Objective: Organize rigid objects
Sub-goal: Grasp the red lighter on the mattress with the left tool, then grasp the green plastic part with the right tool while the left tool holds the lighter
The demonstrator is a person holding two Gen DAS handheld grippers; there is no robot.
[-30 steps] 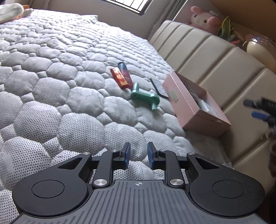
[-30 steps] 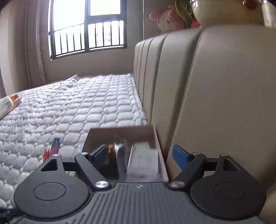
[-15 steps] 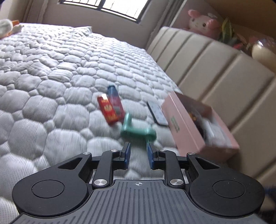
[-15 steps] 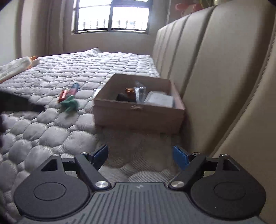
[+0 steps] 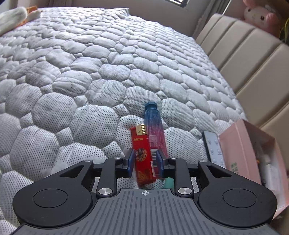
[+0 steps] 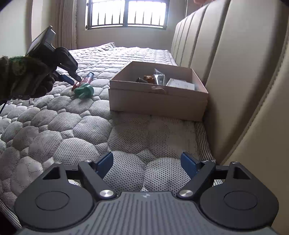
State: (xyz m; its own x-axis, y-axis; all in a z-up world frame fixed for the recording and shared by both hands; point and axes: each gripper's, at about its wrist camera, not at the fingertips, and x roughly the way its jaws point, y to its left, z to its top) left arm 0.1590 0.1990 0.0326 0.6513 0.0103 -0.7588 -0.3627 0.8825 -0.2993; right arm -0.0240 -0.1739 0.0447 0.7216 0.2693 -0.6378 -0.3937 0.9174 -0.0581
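Observation:
In the left wrist view a red pack lies on the quilted mattress with a blue and pink tube beside it on the right. My left gripper is over them, its jaws opening; the red pack lies between the blue pads, which do not press on it. A green plastic piece peeks out under the right finger. The right wrist view shows the cardboard box against the headboard with several items inside. My right gripper stands open and empty, low over the mattress in front of the box.
A dark remote lies between the tube and the pink box wall. A gloved hand holds the left gripper near the green piece. The beige padded headboard runs along the right. A plush toy sits above it.
My left gripper has moved forward over the mattress to the red pack and tube, and its jaws have widened. My right gripper has sunk from above the box to the mattress before it.

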